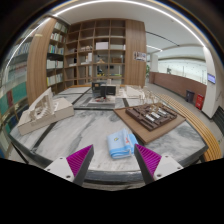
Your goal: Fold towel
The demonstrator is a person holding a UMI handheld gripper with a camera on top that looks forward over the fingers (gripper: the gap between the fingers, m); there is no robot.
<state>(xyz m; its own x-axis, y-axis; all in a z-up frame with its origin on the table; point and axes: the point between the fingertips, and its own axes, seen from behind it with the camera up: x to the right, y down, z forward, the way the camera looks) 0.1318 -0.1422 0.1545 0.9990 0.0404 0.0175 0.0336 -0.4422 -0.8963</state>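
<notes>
Counter [60,140]: pale marble top carrying everything here.
Wooden tray [150,117]: holds dark, boxy items, too small to identify.
Towel [122,144]: light blue, lying bunched on the counter just ahead of the jaws, centred between them.
Jaws [113,160]: spread apart, holding nothing.
Approach: probably lower onto one towel edge, pinch a single layer.

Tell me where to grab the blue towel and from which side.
Take the blue towel by its near edge, coming straight forward from where the gripper sits. It lies flat and bunched on the marble table, just ahead of the open fingers and between their lines, so the near edge is probably the easiest to pinch.
</notes>
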